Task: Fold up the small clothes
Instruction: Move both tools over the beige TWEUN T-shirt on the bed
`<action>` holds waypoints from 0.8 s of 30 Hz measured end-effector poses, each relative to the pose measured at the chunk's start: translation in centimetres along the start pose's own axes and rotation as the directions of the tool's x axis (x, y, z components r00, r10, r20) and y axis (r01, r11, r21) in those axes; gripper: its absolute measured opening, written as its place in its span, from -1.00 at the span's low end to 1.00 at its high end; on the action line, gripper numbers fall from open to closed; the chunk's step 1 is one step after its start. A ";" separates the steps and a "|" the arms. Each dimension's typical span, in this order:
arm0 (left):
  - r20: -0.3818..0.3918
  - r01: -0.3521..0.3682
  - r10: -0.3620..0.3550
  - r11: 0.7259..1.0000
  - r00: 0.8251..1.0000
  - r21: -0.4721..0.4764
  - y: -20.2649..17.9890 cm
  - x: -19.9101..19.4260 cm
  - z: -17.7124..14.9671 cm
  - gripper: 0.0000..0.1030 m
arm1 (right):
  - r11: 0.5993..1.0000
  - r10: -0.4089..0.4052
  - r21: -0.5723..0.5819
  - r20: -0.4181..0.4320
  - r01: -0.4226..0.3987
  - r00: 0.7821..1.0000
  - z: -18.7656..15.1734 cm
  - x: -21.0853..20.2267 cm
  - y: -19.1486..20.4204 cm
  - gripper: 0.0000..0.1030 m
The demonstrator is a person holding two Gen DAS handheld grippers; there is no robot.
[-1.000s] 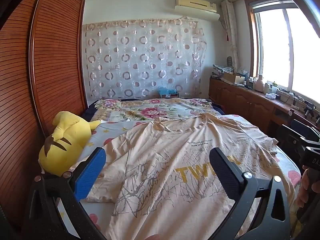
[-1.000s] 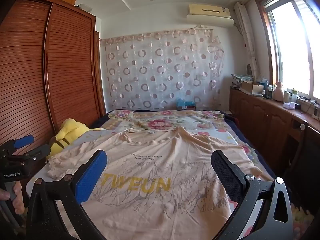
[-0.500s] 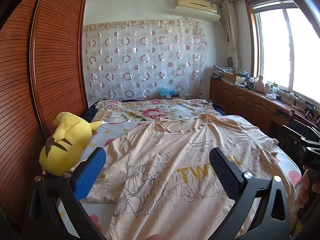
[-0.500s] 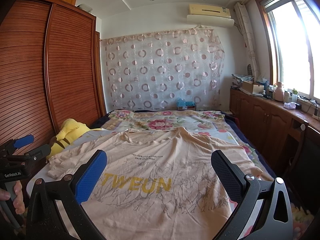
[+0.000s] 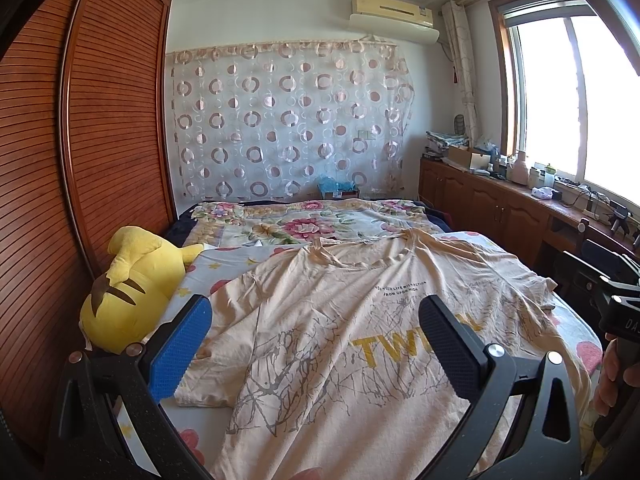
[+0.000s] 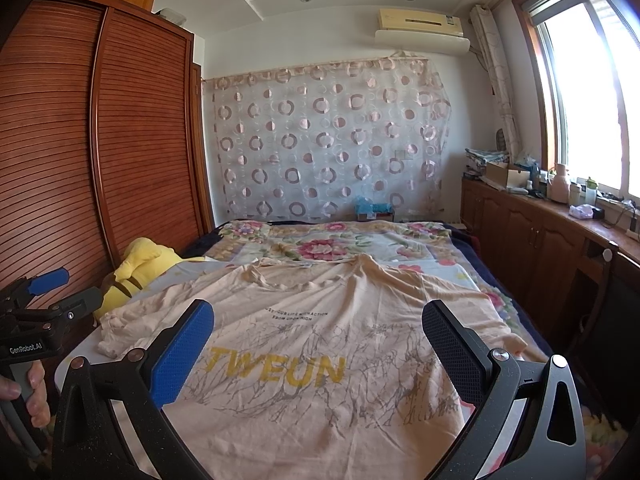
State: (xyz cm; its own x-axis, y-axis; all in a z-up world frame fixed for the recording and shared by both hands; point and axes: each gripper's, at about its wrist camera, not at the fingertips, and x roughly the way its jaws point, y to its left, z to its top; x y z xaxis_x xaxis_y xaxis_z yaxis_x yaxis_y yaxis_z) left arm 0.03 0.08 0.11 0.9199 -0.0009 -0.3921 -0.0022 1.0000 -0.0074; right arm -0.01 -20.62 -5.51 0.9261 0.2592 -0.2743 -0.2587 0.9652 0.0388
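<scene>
A beige T-shirt (image 5: 340, 320) with yellow "TWEUN" lettering lies spread face up on the bed, collar toward the far wall; it also shows in the right wrist view (image 6: 320, 340). Its left sleeve is bunched (image 6: 120, 328). My left gripper (image 5: 316, 320) is open and empty, held above the shirt's near left part. My right gripper (image 6: 320, 324) is open and empty, above the shirt's near middle. The left gripper also shows at the left edge of the right wrist view (image 6: 44, 296).
A yellow plush toy (image 5: 128, 288) lies at the bed's left edge beside a wooden slatted wardrobe (image 5: 80, 160). A floral quilt (image 5: 308, 224) covers the far bed. A wooden cabinet (image 5: 500, 208) with clutter runs under the window at right.
</scene>
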 end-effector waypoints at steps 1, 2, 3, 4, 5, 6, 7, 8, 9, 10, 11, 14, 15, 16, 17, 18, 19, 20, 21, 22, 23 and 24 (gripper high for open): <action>0.000 0.000 0.000 1.000 1.000 0.000 0.0 0.0 0.0 1.00 | 1.000 0.000 0.000 0.000 0.000 1.000 0.0 0.0 0.0 1.00; -0.001 0.001 -0.001 1.000 1.000 -0.001 0.0 0.0 0.0 1.00 | 1.000 0.001 0.000 0.000 -0.001 1.000 0.0 0.0 0.0 1.00; -0.001 0.001 -0.001 1.000 1.000 -0.001 0.0 0.0 0.0 1.00 | 1.000 0.003 0.000 0.000 -0.003 1.000 0.0 0.0 0.0 1.00; 0.000 0.000 0.000 1.000 1.000 0.000 0.0 0.0 0.0 1.00 | 1.000 0.005 -0.001 0.001 -0.005 1.000 0.0 0.0 0.1 1.00; 0.000 0.000 0.000 1.000 1.000 0.000 0.0 0.0 0.0 1.00 | 1.000 0.006 -0.002 0.000 -0.006 1.000 0.0 0.0 0.2 1.00; 0.000 0.000 0.000 1.000 1.000 0.000 0.0 0.0 0.0 1.00 | 1.000 0.006 -0.002 0.000 -0.006 1.000 0.0 0.0 0.2 1.00; 0.000 0.001 -0.001 1.000 1.000 0.000 0.0 0.0 0.0 1.00 | 1.000 0.007 -0.002 0.000 -0.007 1.000 0.0 0.0 0.2 1.00; 0.000 0.000 0.000 1.000 1.000 0.000 0.0 0.0 0.0 1.00 | 1.000 0.008 -0.001 0.000 -0.008 1.000 0.0 0.1 0.2 1.00; 0.000 0.000 0.000 1.000 1.000 0.000 0.0 0.0 0.0 1.00 | 1.000 0.007 -0.002 0.000 -0.007 1.000 0.0 0.1 0.2 1.00; -0.001 0.000 0.000 1.000 1.000 0.000 0.0 0.0 0.0 1.00 | 1.000 0.008 -0.002 0.000 -0.008 1.000 0.0 0.1 0.2 1.00; 0.000 0.000 0.000 1.000 1.000 0.000 0.0 0.0 0.0 1.00 | 1.000 0.009 -0.001 -0.001 -0.009 1.000 0.0 0.1 0.2 1.00; 0.000 0.000 0.000 1.000 1.000 0.000 0.0 0.0 -0.1 1.00 | 1.000 0.011 0.000 -0.002 -0.011 1.000 -0.1 0.2 0.1 1.00; 0.000 0.000 0.000 1.000 1.000 0.000 0.0 0.0 -0.1 1.00 | 1.000 0.011 0.001 -0.003 -0.011 1.000 -0.1 0.2 0.1 1.00; 0.000 0.000 0.000 1.000 1.000 0.000 0.0 0.0 -0.1 1.00 | 1.000 0.012 0.001 -0.004 -0.012 1.000 -0.1 0.2 0.1 1.00; 0.000 0.000 0.000 1.000 1.000 0.000 0.0 0.0 -0.1 1.00 | 1.000 0.013 0.002 -0.005 -0.013 1.000 -0.1 0.2 0.1 1.00; 0.000 -0.001 0.001 1.000 1.000 -0.001 0.0 0.0 -0.1 1.00 | 1.000 0.014 0.002 -0.006 -0.014 1.000 -0.1 0.2 0.1 1.00; 0.000 -0.001 0.001 1.000 1.000 -0.002 0.0 0.0 -0.1 1.00 | 1.000 0.014 0.002 -0.007 -0.014 1.000 -0.1 0.2 0.1 1.00; -0.001 0.000 0.000 1.000 1.000 -0.001 0.0 0.0 -0.1 1.00 | 1.000 0.015 0.001 -0.008 -0.015 1.000 -0.1 0.2 0.1 1.00; -0.005 0.003 -0.003 1.000 1.000 -0.003 0.0 0.1 -0.2 1.00 | 1.000 0.015 0.000 -0.009 -0.015 1.000 -0.2 0.2 0.1 1.00; -0.012 0.006 -0.006 1.000 1.000 -0.005 0.1 0.2 -0.3 1.00 | 1.000 0.018 0.000 -0.012 -0.018 1.000 -0.2 0.3 0.1 1.00; -0.020 0.006 -0.006 1.000 1.000 -0.008 0.2 0.4 -0.4 1.00 | 1.000 0.022 0.001 -0.014 -0.022 1.000 -0.2 0.3 0.1 1.00; -0.030 0.005 -0.005 1.000 1.000 -0.009 0.4 0.6 -0.5 1.00 | 1.000 0.026 0.001 -0.019 -0.026 0.999 -0.3 0.5 0.1 1.00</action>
State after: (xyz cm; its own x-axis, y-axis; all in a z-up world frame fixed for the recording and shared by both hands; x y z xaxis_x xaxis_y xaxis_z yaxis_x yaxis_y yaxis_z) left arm 0.39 0.48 -0.62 0.9078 -0.0063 -0.4195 -0.0013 0.9998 -0.0178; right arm 0.30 -20.40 -5.91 0.9136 0.2839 -0.2912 -0.2827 0.9581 0.0470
